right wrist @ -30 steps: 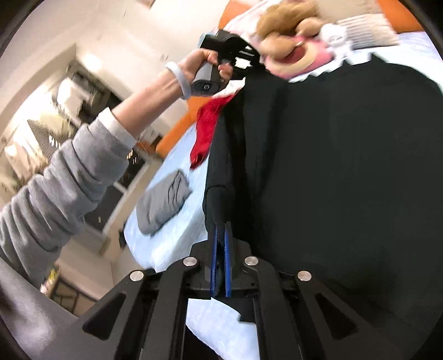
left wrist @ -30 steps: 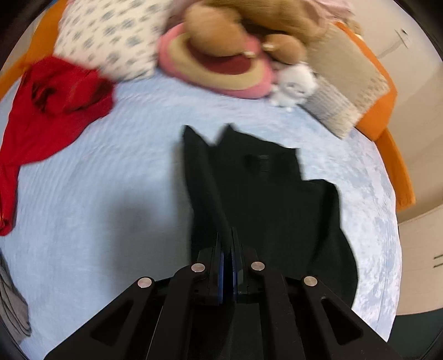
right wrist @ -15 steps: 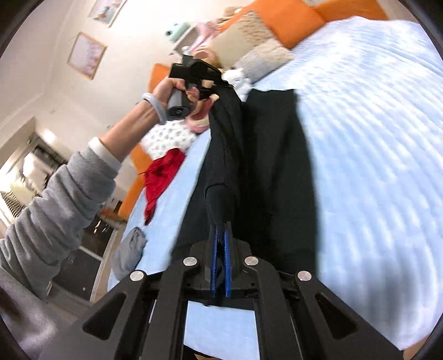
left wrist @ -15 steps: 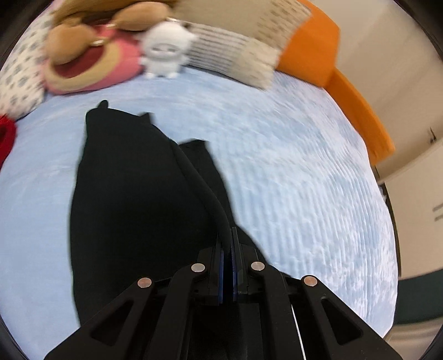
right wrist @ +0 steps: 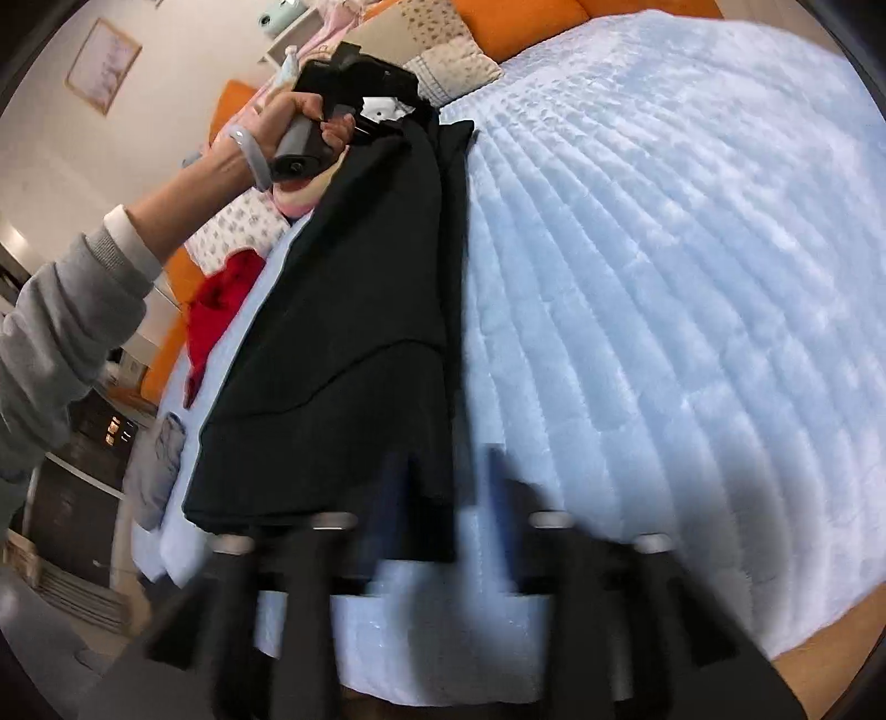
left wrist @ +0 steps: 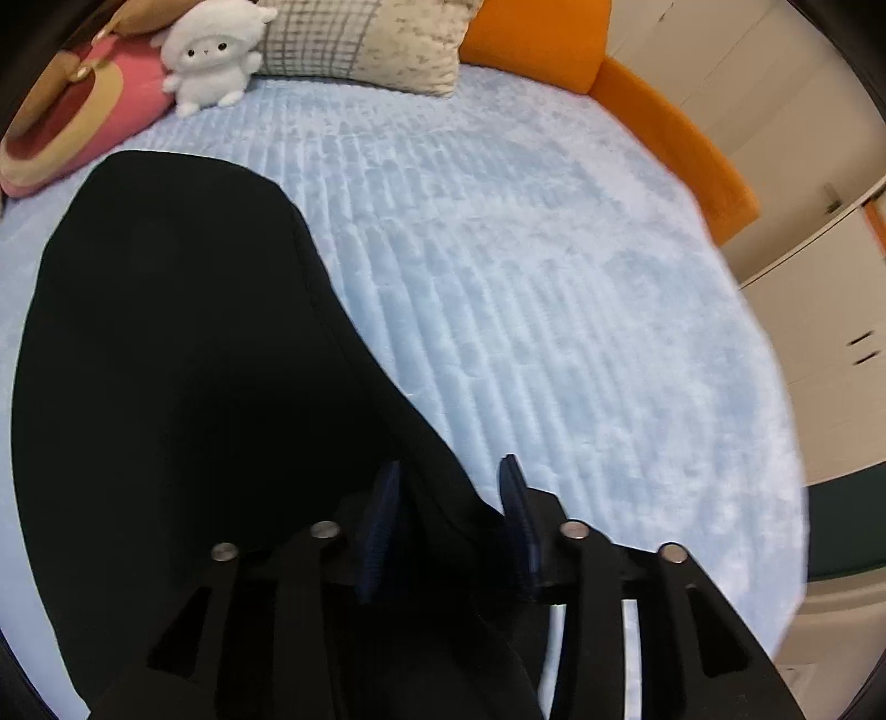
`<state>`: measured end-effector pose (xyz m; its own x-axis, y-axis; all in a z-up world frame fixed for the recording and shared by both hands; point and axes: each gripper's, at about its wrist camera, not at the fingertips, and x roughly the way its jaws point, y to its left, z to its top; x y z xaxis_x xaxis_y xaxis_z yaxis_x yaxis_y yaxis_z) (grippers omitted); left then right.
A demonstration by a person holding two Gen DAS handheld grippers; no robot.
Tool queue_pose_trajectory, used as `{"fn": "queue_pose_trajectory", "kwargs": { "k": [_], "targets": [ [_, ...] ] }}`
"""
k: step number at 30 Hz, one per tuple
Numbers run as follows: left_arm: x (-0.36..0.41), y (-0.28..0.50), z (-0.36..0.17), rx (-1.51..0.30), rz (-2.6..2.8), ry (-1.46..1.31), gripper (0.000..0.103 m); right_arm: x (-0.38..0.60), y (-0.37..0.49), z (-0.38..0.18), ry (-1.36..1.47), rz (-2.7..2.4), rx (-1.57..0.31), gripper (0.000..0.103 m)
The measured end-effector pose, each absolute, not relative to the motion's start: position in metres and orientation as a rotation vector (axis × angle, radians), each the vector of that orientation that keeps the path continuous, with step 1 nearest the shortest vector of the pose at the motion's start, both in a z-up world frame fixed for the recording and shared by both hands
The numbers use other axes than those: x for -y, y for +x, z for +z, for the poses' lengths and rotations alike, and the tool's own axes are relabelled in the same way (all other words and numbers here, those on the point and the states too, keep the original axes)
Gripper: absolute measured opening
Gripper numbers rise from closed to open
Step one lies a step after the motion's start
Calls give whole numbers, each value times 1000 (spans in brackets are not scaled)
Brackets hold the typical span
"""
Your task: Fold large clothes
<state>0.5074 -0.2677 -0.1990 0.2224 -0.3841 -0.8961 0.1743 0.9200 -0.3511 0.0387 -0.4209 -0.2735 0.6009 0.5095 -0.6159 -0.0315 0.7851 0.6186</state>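
- Closest to me, the right gripper (right wrist: 437,487) is opening up right now. The near end of the black garment (right wrist: 354,332) sits between its fingers, but the pads don't look to be pressing on it. That bit is blurry, so take it loosely.
- Same deal at the far end: the left gripper (left wrist: 448,520) is opening too. A ridge of the black cloth runs up between its blue pads (left wrist: 379,526) with a gap on each side, so I'd call that let go, not gripped.
- The garment itself lies flat on the blue bedspread (right wrist: 664,277) as one long narrow strip running from one gripper to the other. Looks like it's been doubled lengthwise, since you can see a layered edge along its side.
- So my guess on progress: the first lengthwise fold is down, and both ends are being dropped. Still left is at least one crosswise fold to make it compact, plus maybe smoothing.
- Further off, a red garment (right wrist: 221,299) lies in a heap by the pillows (left wrist: 360,39), not folded yet. A grey bundle (right wrist: 158,459) sits at the bed's edge; can't tell if it's done.
- Way at the back there's a white plush (left wrist: 210,50) and the orange headboard (left wrist: 664,122).
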Motion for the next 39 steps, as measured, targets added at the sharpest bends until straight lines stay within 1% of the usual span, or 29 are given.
{"fn": "queue_pose_trajectory", "kwargs": {
  "k": [1,3,4,5,6,9,10,13,17,20,21,22,23,24,26,31,36,37,39],
  "targets": [
    [264,506,-192,-1284,-414,-217,45,425,40,-270,605,325,-872,61],
    [251,499,-165,-1241,-469,-248,50,435,44,-251,564,304,-835,62],
    [247,495,-155,-1219,-486,-245,53,439,49,-243,543,300,-818,63],
    [241,487,-140,-1190,-503,-219,56,442,60,-232,504,290,-798,67],
    [238,479,-131,-1173,-513,-193,57,444,74,-219,456,284,-777,69],
    [229,432,-116,-1124,-542,-70,57,436,137,-195,328,304,-743,69],
    [225,408,-117,-1107,-543,-21,57,432,155,-192,301,323,-740,68],
    [215,342,-129,-1038,-507,144,57,418,247,-190,229,332,-776,65],
    [200,278,-153,-975,-466,223,57,398,332,-202,189,335,-842,57],
    [197,255,-173,-990,-483,233,57,382,375,-214,159,293,-888,57],
    [196,252,-179,-1010,-497,209,57,378,385,-218,148,284,-899,52],
    [196,251,-184,-1022,-505,196,57,373,394,-225,127,267,-917,45],
    [196,250,-189,-1030,-506,182,57,369,400,-232,117,252,-931,18],
    [195,249,-194,-1035,-499,174,57,369,405,-238,127,242,-944,11],
    [194,244,-195,-1033,-505,177,57,382,406,-243,215,241,-944,11],
    [194,232,-185,-1070,-606,143,57,421,385,-232,372,284,-903,10],
    [203,204,-182,-1065,-678,219,57,438,394,-257,433,250,-952,10],
    [205,202,-185,-1070,-673,237,57,436,398,-266,435,248,-969,10],
    [208,196,-201,-1094,-651,292,58,432,399,-275,430,233,-976,16]
  ]
}}
